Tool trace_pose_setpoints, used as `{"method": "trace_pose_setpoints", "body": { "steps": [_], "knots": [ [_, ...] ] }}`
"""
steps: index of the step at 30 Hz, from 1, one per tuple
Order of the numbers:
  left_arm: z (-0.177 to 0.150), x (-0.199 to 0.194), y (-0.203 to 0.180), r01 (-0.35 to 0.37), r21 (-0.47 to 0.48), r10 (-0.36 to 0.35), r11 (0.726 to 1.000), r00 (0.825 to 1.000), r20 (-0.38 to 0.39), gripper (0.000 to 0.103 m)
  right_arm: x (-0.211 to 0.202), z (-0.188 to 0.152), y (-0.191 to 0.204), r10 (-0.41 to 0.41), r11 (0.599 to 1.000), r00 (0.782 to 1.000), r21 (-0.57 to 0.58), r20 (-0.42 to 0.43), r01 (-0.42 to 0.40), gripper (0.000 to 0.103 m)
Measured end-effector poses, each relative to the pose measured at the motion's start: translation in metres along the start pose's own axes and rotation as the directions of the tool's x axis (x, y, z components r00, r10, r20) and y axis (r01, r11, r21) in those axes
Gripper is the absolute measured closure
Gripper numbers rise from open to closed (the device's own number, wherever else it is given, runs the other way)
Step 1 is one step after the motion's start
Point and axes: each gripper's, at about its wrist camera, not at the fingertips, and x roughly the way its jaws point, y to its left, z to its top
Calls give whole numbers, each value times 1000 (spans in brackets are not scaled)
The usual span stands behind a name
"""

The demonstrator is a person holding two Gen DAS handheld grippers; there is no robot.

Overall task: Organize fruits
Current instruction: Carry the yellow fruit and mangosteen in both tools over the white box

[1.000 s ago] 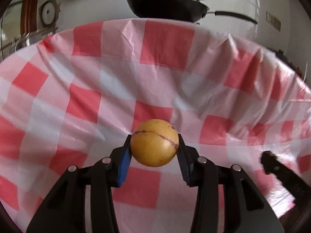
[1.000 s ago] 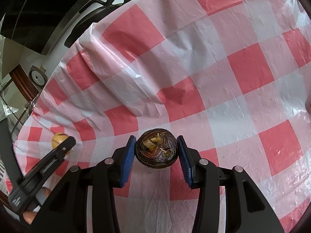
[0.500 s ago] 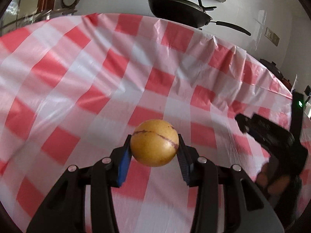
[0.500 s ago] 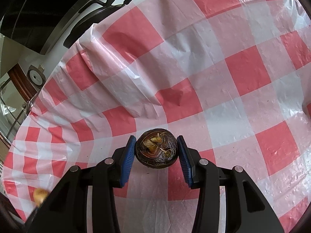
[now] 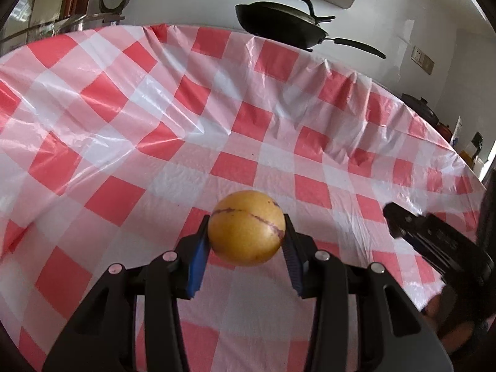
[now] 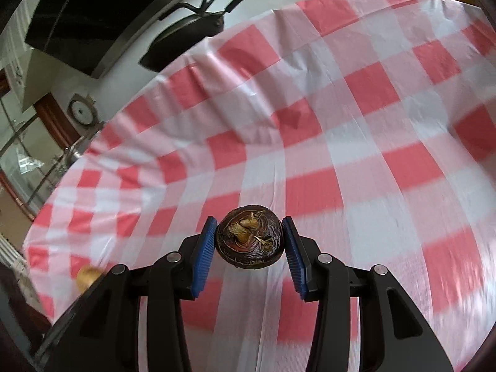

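My left gripper [image 5: 246, 235] is shut on a round yellow fruit [image 5: 246, 228] with a thin purple scar line, held above the red-and-white checked tablecloth [image 5: 130, 142]. My right gripper [image 6: 249, 243] is shut on a dark brown round fruit [image 6: 249, 241] with a dried yellowish stem end facing the camera, also held above the cloth [image 6: 356, 142]. The right gripper shows at the right edge of the left wrist view [image 5: 434, 238]. The yellow fruit shows at the lower left of the right wrist view [image 6: 86, 274].
A black frying pan [image 5: 285, 23] stands beyond the table's far edge; it also shows in the right wrist view [image 6: 186, 43]. A steel pot with a lid [image 5: 77, 21] is at the far left. A dark pot [image 5: 420, 108] sits at the far right. The plastic cloth is wrinkled.
Both grippers have risen and tilted, so more of the table shows. The right wrist view is now blurred by motion. Both fruits stay gripped.
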Motion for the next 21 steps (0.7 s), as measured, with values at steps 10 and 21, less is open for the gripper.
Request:
{"method": "trace_pose_setpoints", "body": {
  "steps": [10, 21],
  "knots": [
    [-40, -73, 22, -65, -6, 65, 998, 997, 50, 59, -86, -68, 29, 93, 993, 996, -72, 0, -92, 60],
    [-87, -159, 73, -177, 50, 172, 983, 981, 88, 59, -118, -131, 99, 169, 945, 979, -264, -117, -195, 60]
  ]
}}
